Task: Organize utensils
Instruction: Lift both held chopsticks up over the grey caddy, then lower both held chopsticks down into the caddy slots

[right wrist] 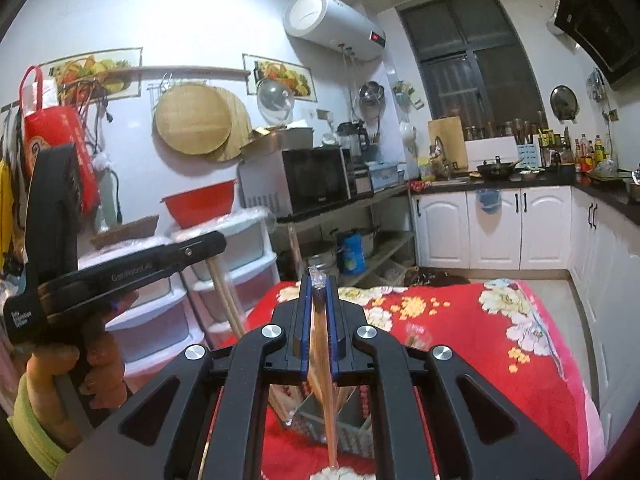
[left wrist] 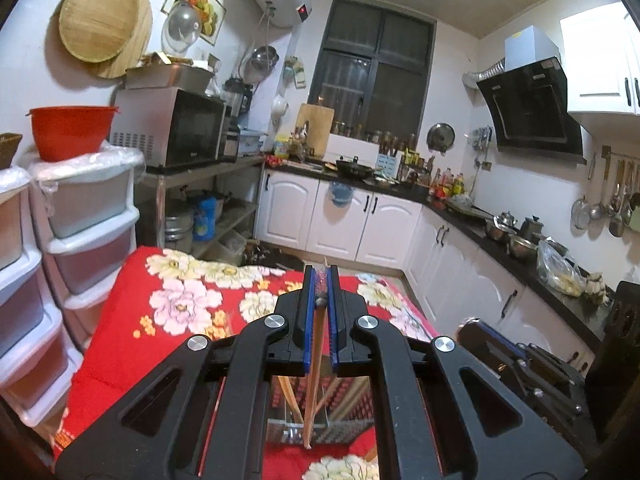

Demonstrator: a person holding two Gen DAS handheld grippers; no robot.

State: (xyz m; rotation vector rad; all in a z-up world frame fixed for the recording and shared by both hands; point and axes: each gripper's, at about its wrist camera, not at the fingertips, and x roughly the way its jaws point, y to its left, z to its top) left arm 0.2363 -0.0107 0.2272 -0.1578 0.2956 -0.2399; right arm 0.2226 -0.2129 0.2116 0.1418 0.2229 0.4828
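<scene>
- The left tool (left wrist: pixel 320 280) was clamped on long wooden chopsticks (left wrist: pixel 311 392); slippage past the perforated metal holder (left wrist: pixel 320 432), low in frame, was possible.
- The right tool (right wrist: pixel 319 292) was closed on plastic-wrapped chopsticks (right wrist: pixel 326 400); a collision at the holder could be caused.

Each black plastic gripper (left wrist: pixel 320 280) (right wrist: pixel 319 284) has two angular linkage arms fixed by round silver screws (left wrist: pixel 276 322), with blue ribbed finger pads (left wrist: pixel 307 312). At lower left of the right wrist view, a bare hand (right wrist: pixel 64 364) with a yellow-green sleeve cuff (right wrist: pixel 28 420) grips a black handle lettered in white.

R gripper (right wrist: pixel 320 292) jaws clamp chopsticks (right wrist: pixel 323 364), prob a wrapped pair.
</scene>
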